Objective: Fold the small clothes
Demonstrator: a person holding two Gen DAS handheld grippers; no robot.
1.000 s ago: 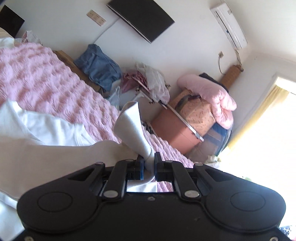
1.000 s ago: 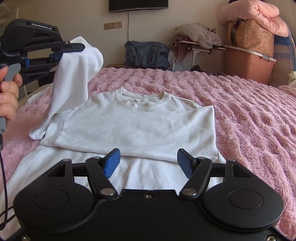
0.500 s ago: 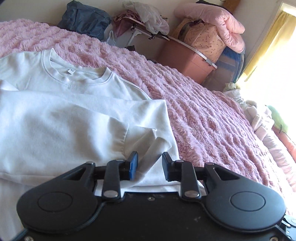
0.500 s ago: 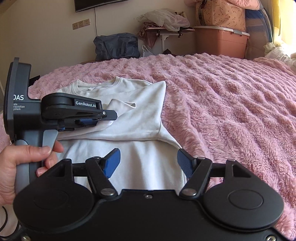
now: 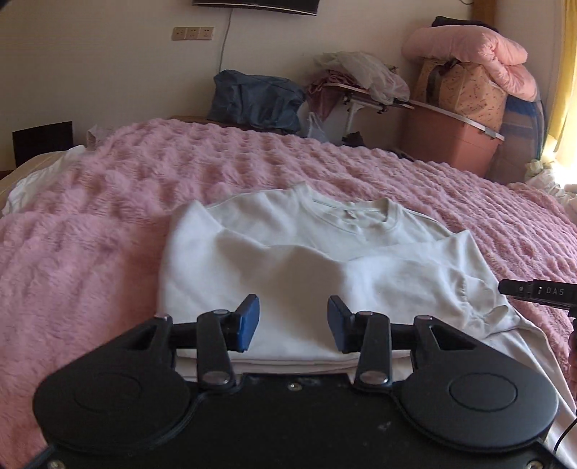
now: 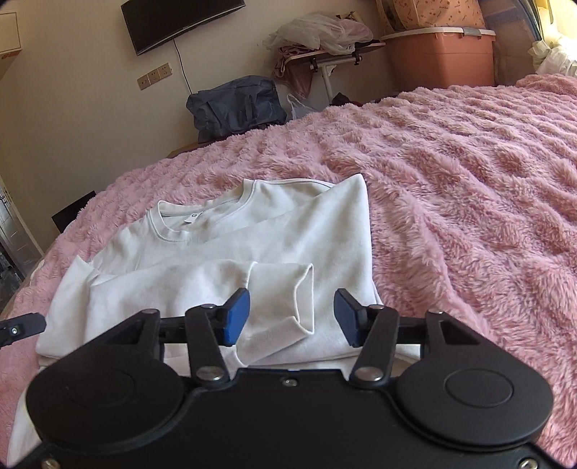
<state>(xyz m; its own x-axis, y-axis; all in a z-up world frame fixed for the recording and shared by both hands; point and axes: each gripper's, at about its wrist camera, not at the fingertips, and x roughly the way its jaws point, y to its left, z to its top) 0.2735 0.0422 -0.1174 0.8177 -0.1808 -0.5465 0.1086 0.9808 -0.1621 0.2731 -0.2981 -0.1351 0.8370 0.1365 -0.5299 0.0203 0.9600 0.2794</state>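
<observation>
A pink fleece blanket (image 5: 108, 223) covers the bed; one wall-mounted screen (image 6: 180, 21) sits upper left. One white sweatshirt (image 5: 288, 259) lies at frame centre, both sleeves folded across the chest. Left gripper (image 5: 293, 323): jaws spread, just opened, nothing pinched. Right gripper (image 6: 291, 317): jaws spread, closing, astride the sleeve cuff (image 6: 299, 299), pads clear.

Soft cloth on shaggy fleece

The white sweatshirt (image 6: 223, 252) is smooth matt knit; the pink blanket (image 6: 468, 180) is rough, tufted plush; the right gripper (image 6: 291, 313) is matt black plastic.
</observation>
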